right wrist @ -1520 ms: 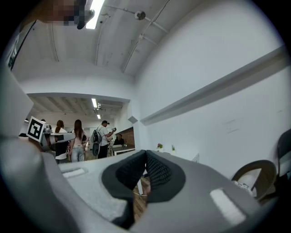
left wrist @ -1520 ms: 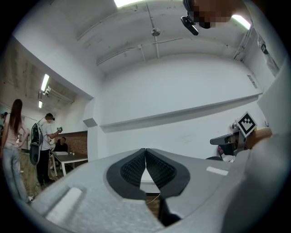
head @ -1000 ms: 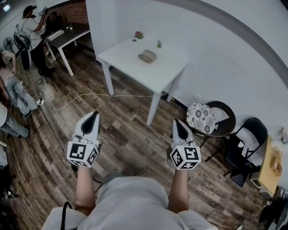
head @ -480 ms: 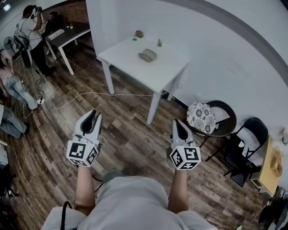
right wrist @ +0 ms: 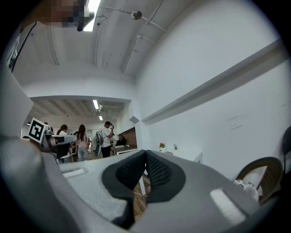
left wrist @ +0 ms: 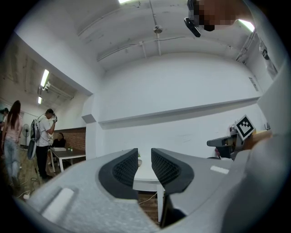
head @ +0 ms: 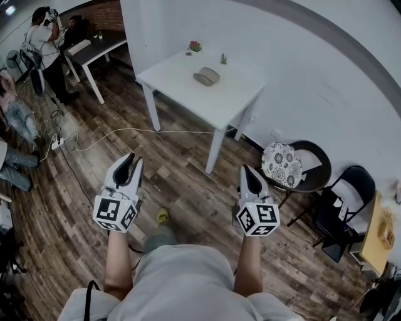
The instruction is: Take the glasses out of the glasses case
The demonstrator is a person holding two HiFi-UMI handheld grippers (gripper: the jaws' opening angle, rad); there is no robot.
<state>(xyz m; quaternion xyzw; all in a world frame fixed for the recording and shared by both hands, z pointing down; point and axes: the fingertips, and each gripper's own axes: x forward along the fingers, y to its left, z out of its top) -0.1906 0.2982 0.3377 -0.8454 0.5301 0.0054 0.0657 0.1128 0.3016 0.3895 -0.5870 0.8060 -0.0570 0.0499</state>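
Plank floor [head: 188,194] is crossed by a white cable [head: 163,132]. White table [head: 182,91] is set by white wall [head: 301,56]; round chair [head: 318,164], folding chair [head: 332,219] alongside.

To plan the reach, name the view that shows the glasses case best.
Head view: the glasses case lies in full sight on the white table. The left gripper view shows only the table's edge between its jaws, the right gripper view the distant table; the case cannot be made out in either.

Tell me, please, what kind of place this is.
Probably a shared office or studio room. It has a wood-plank floor, a white table against a white wall, a black folding chair, and another person standing by a dark desk near a brick wall.
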